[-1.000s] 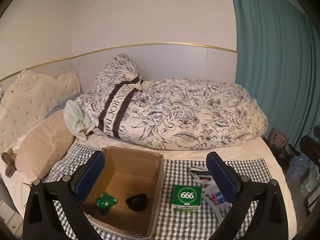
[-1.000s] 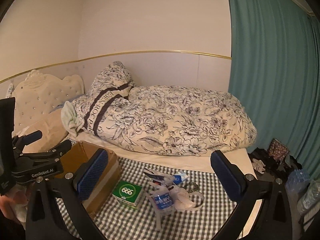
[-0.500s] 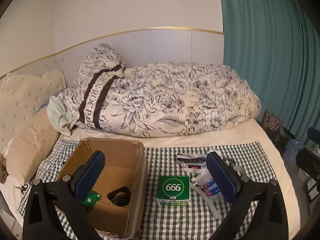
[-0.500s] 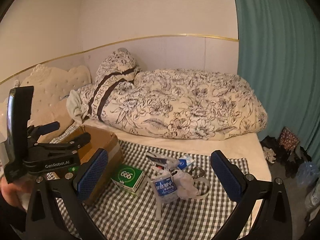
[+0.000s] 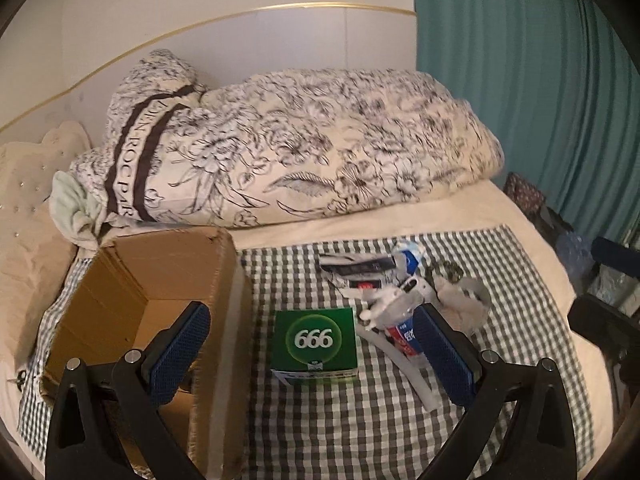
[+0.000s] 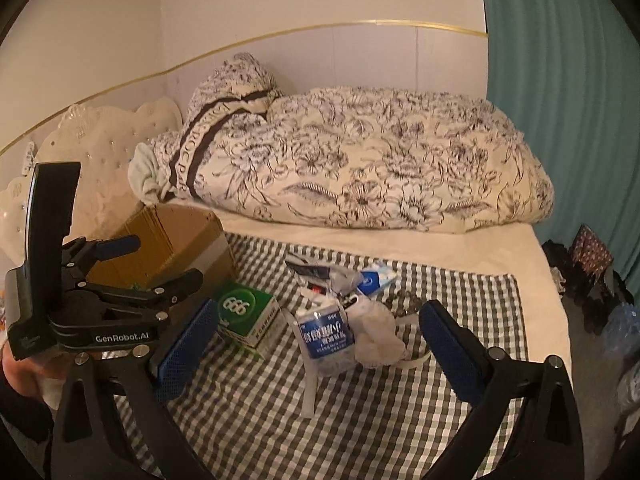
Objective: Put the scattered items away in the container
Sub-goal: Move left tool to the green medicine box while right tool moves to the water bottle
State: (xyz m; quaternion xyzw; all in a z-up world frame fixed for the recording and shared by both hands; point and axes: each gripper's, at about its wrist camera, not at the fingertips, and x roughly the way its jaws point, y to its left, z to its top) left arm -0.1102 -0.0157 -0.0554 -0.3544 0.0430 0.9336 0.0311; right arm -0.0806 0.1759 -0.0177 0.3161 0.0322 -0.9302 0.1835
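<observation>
An open cardboard box (image 5: 160, 272) stands at the left of a checked cloth (image 5: 304, 420). Just right of it lies a green box marked 666 (image 5: 314, 340). My left gripper (image 5: 312, 354) hovers open above the cloth, the green box framed between its blue pads and untouched. Further right is a heap: a clear packet with a blue label (image 6: 326, 336), crumpled white tissue (image 6: 376, 332), a dark wrapper (image 5: 360, 268) and a white strip (image 5: 400, 364). My right gripper (image 6: 318, 346) is open before this heap, holding nothing. The cardboard box (image 6: 176, 240) and green box (image 6: 248, 312) show left of it.
A rolled floral duvet (image 5: 300, 148) lies across the bed behind the cloth. A teal curtain (image 5: 540, 80) hangs at the right, with bags on the floor (image 6: 592, 264) below it. A padded headboard (image 6: 100, 136) is at the left. A hand (image 6: 20, 368) holds the left gripper (image 6: 156, 262).
My left gripper has swung right, from over the cardboard box to over the green box; the box's contents are now hidden. My right gripper has come lower and closer to the heap.
</observation>
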